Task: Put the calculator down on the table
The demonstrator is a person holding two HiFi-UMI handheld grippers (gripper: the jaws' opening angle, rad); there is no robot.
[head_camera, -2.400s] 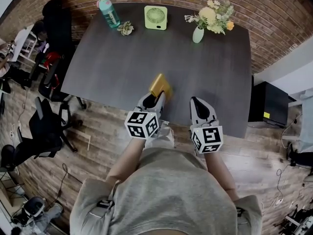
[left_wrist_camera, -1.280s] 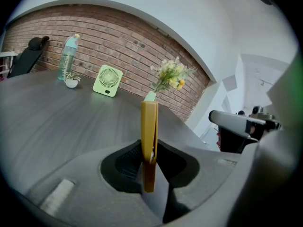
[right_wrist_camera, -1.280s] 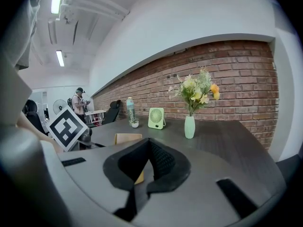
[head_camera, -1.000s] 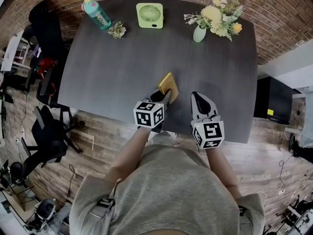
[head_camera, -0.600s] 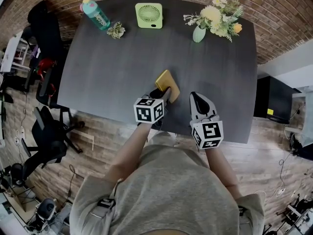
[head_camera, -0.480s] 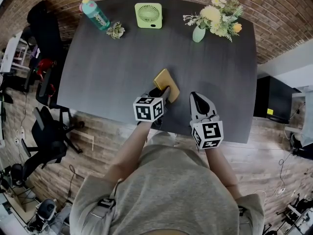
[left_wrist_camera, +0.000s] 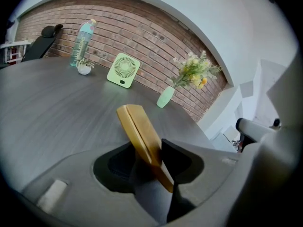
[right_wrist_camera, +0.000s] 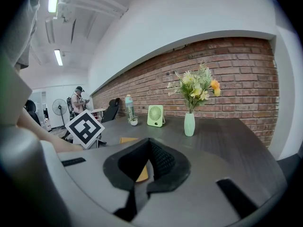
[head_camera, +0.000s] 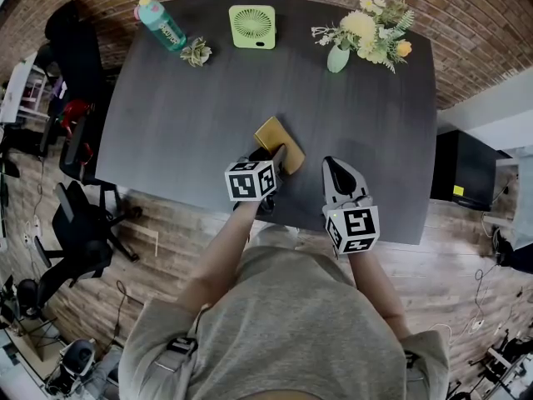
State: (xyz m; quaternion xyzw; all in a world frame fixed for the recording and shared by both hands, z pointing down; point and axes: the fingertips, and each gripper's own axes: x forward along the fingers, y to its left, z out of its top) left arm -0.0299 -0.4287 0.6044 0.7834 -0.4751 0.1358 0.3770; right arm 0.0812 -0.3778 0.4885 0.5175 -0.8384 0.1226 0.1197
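Releasing: left claw jaws just opening, gold calculator tilted loose between them, near-middle of bench. Right claw closed, empty. Calculator probably light, stiff, slick; grip its long edges.

A dark grey table has a matt top with faint, streaky wood grain. The flat golden-yellow calculator has a smooth casing with a satin sheen. The pale green fan looks like matt plastic. The mint-green vase is smooth and slightly glossy. The red brick wall is rough, and the wooden plank floor looks worn.
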